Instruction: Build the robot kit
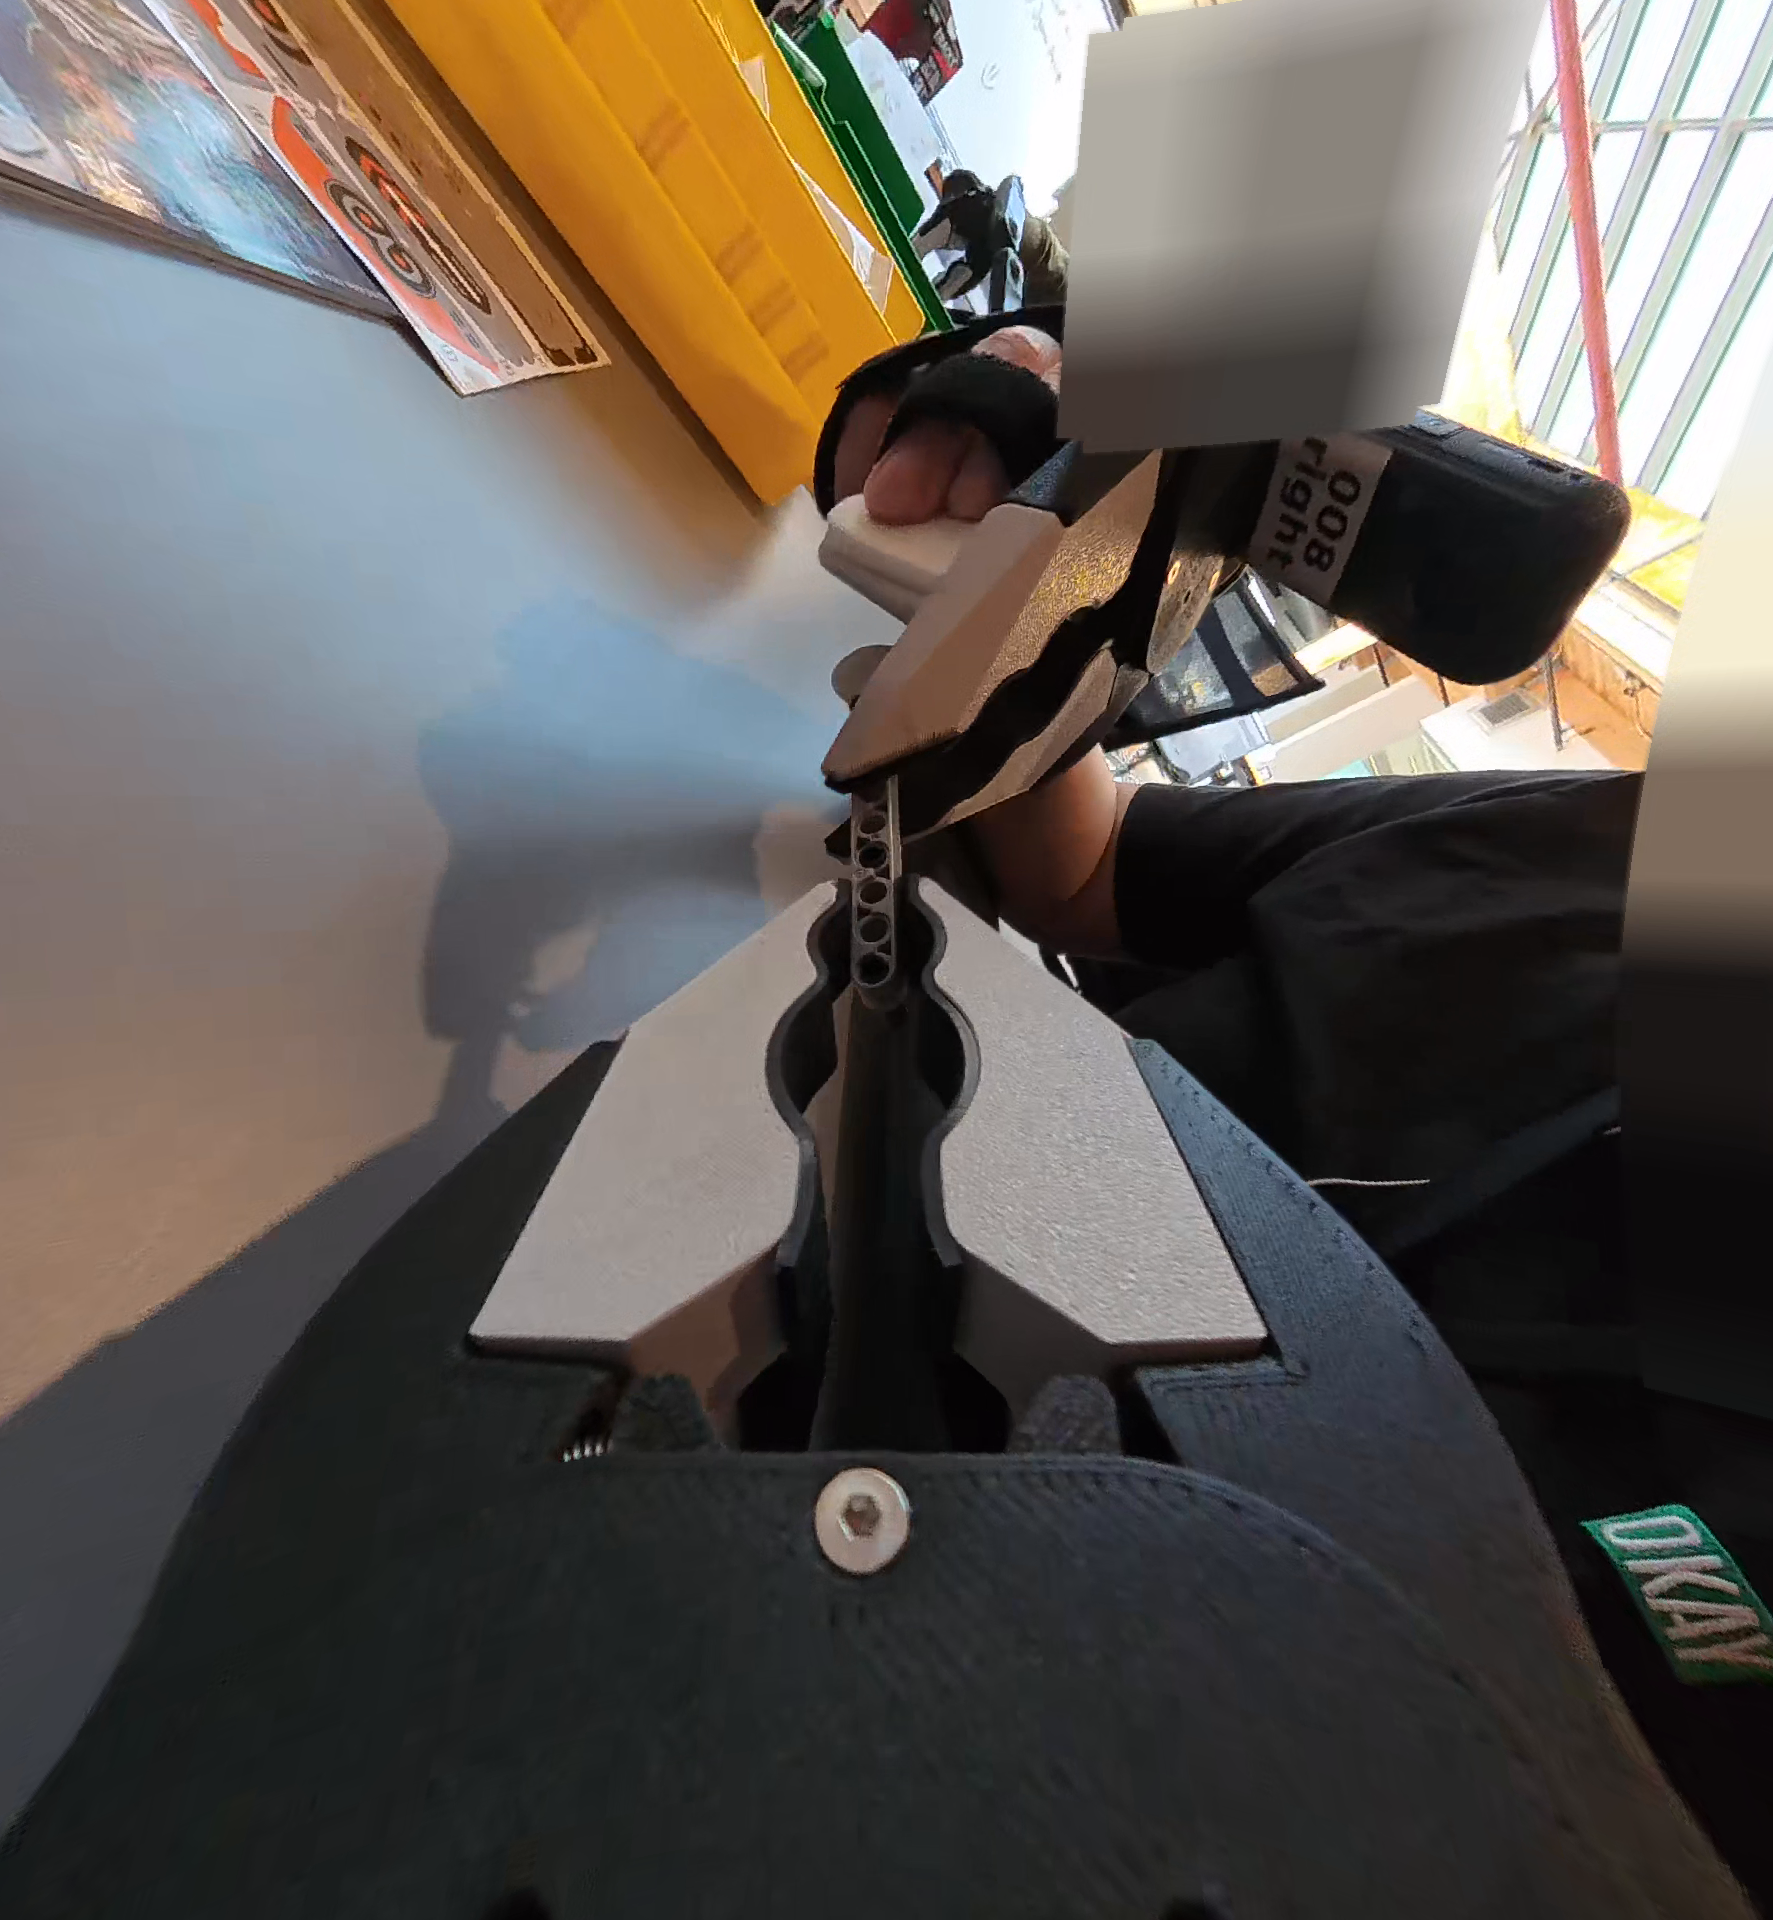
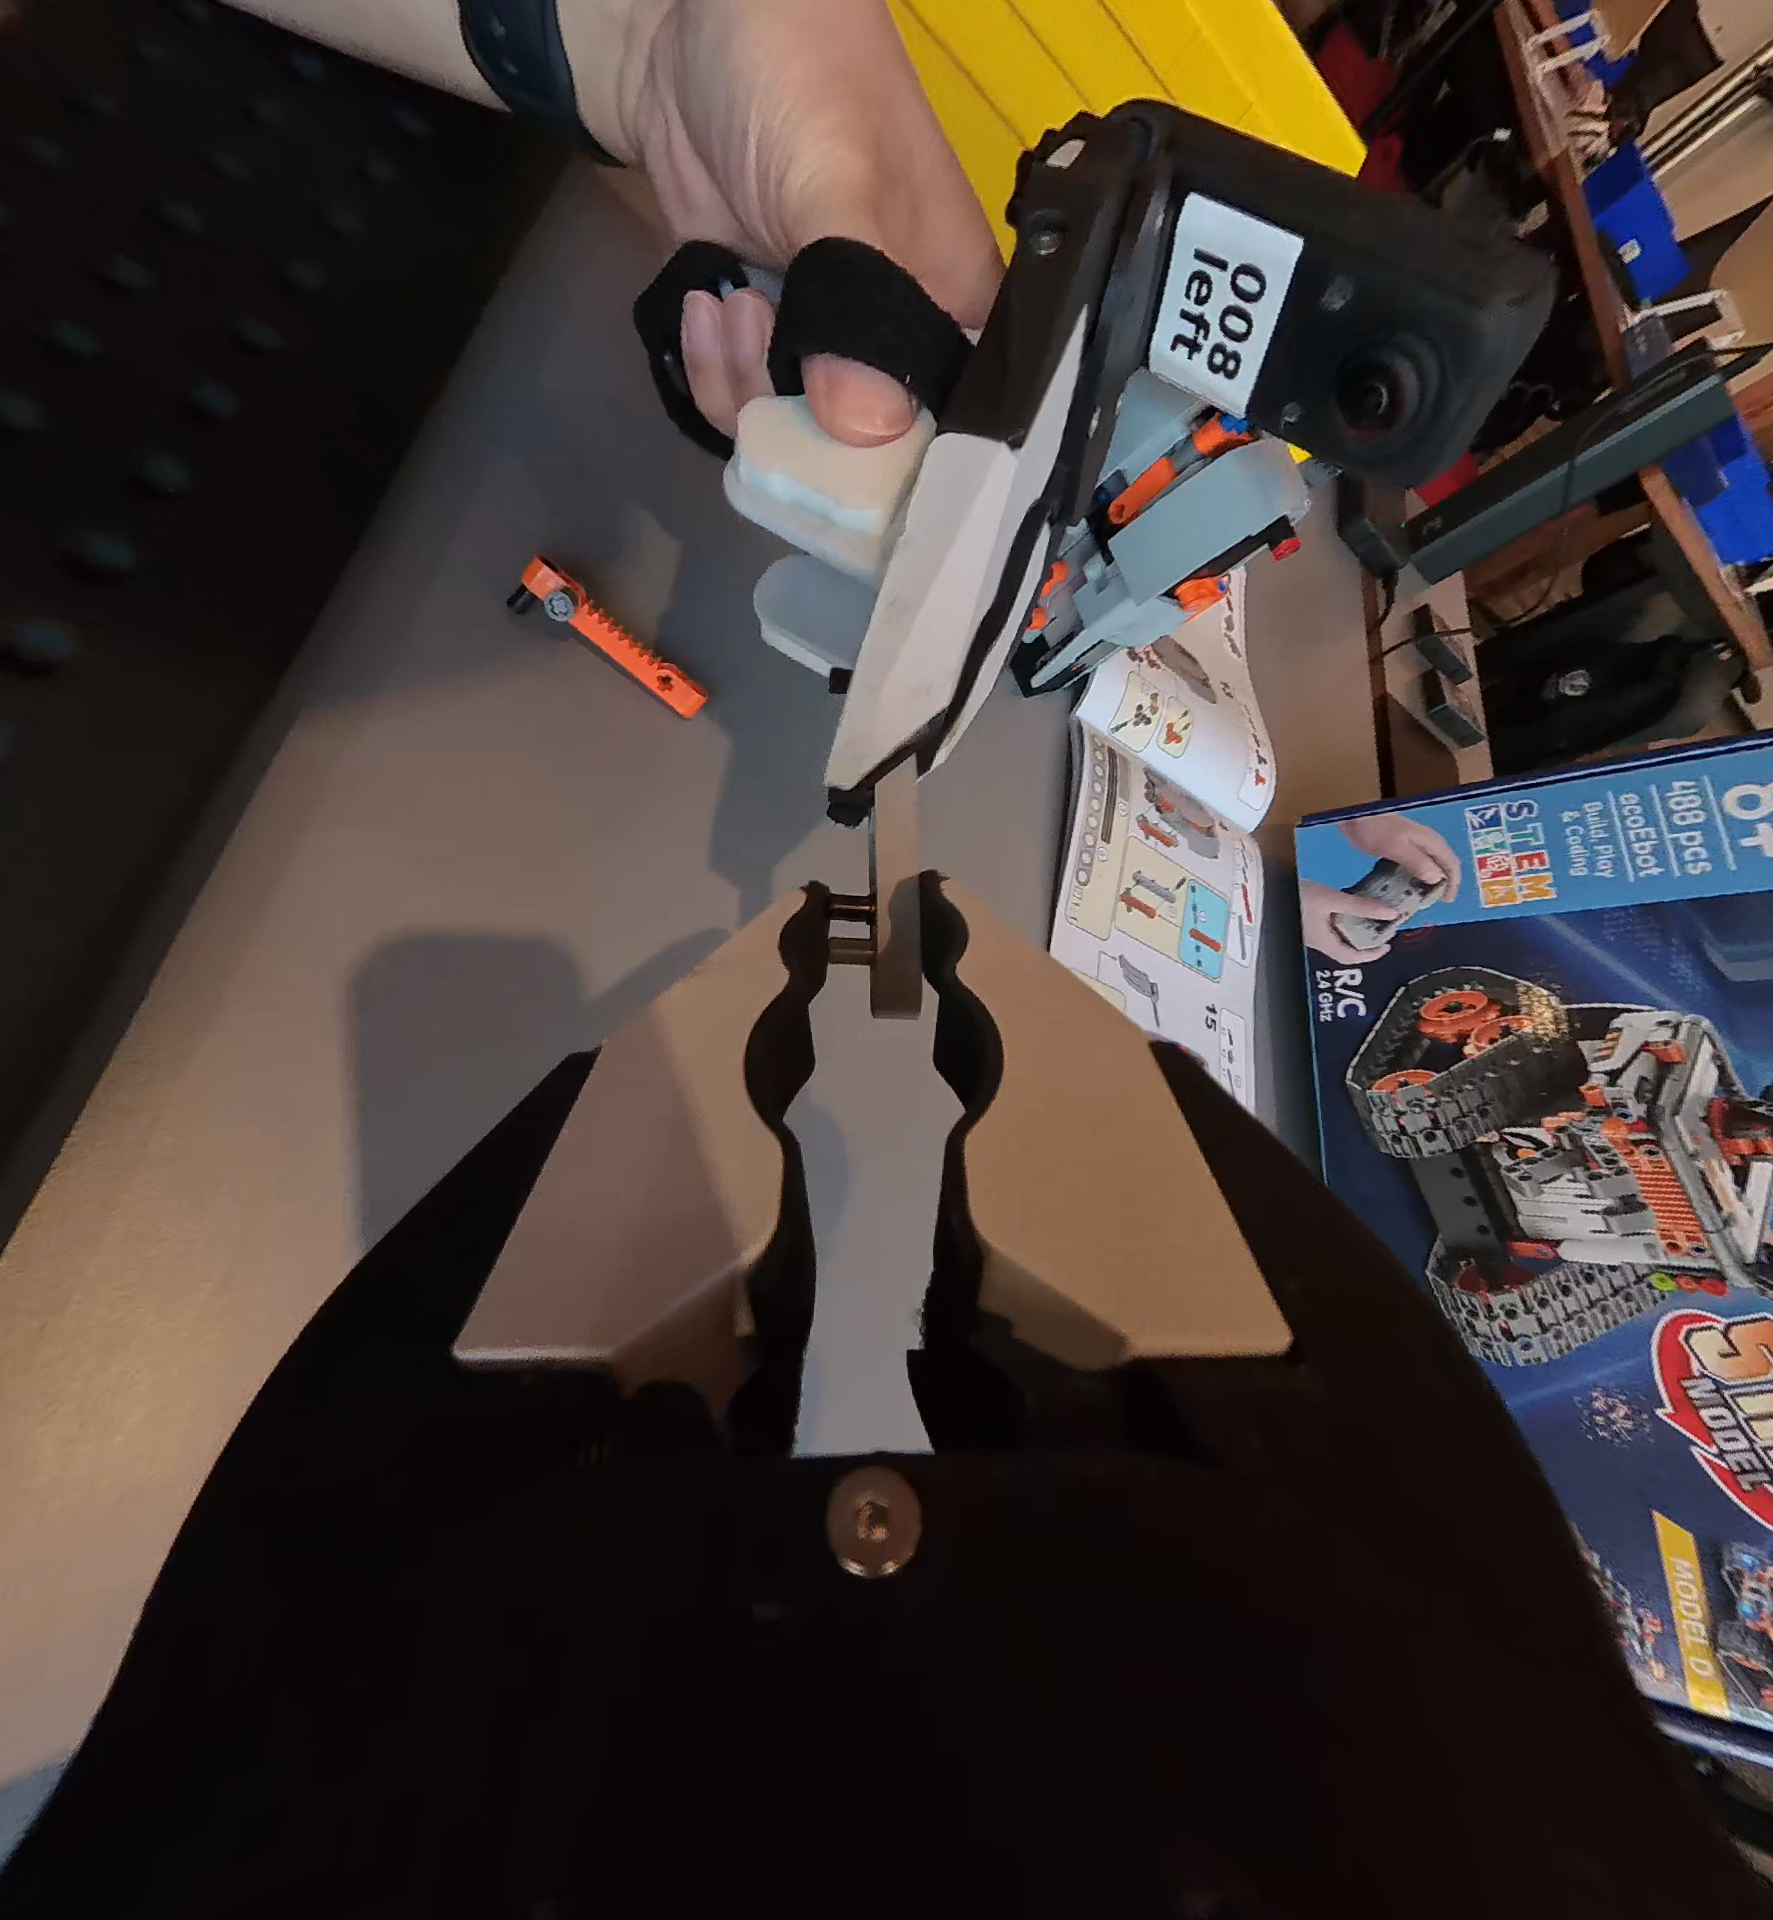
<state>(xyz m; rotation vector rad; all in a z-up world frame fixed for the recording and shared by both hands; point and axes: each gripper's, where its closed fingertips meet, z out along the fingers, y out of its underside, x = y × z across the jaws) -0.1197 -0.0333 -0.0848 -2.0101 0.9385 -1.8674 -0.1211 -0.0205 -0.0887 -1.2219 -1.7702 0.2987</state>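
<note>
Above the grey counter (image 2: 394,1039), beside a blue toy box (image 2: 1588,1195) and an open instruction booklet (image 2: 1162,831): both hand-held grippers tip to tip. Left hand-held gripper (image 1: 877,914) clamped on a grey perforated beam (image 1: 874,904); right hand-held gripper (image 2: 866,914) closed on that beam (image 2: 892,935), seemingly via a dark pin (image 2: 846,920). Lying apart, a small orange toothed piece (image 2: 612,634).

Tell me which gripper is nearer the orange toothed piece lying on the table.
Left. The left gripper hangs just right of the orange toothed piece in the right wrist view; the right gripper sits lower in the picture, farther off.
</note>
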